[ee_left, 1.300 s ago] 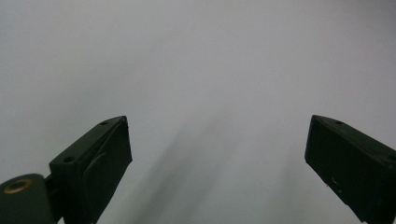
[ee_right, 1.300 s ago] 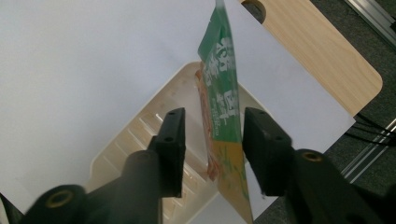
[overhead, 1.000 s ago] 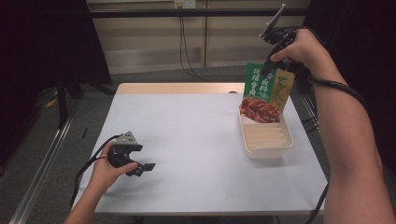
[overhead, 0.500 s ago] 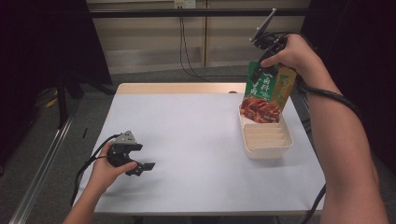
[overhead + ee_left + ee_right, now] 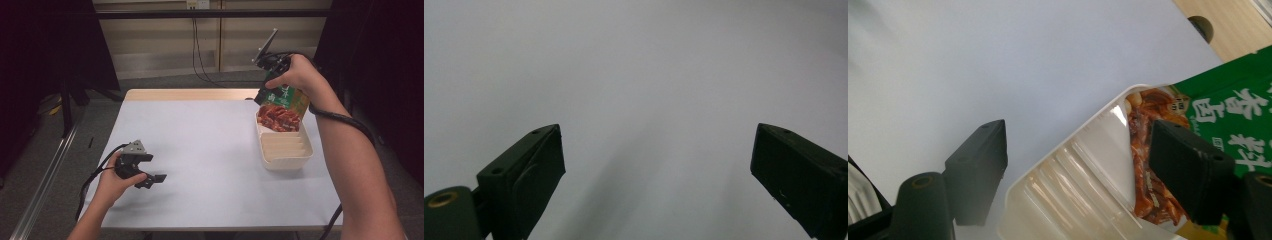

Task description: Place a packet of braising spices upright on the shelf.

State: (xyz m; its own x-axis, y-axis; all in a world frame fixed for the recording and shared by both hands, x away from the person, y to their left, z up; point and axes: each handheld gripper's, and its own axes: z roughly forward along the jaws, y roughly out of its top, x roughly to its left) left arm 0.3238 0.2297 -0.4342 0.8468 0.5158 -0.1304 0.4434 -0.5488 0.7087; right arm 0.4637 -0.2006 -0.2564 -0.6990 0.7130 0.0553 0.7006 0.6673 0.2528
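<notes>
Right gripper (image 5: 1093, 165): raised at the far right, above the far end of the tray (image 5: 285, 162). Jaws wide apart, nothing clamped between them; looks down past them onto the ribbed tray floor.

Packet (image 5: 285, 100): green, with a picture of red food. Stands on its lower edge in the tray's far end, long axis upright and tilted a little. Lies just beside the right gripper's right-hand jaw in the right gripper view, outside the gap rather than in it. Cannot tell what props it up; perhaps the right hand (image 5: 292, 75) at its top.

Left gripper (image 5: 150, 177): low over bare table (image 5: 210, 135) at the near left, jaws spread wide, holding nothing. Well apart from tray and packet.

So, a job for the right side, by far the nearer. Calls for shifting sideways toward the packet's top edge, with the jaws set across its thin side.
</notes>
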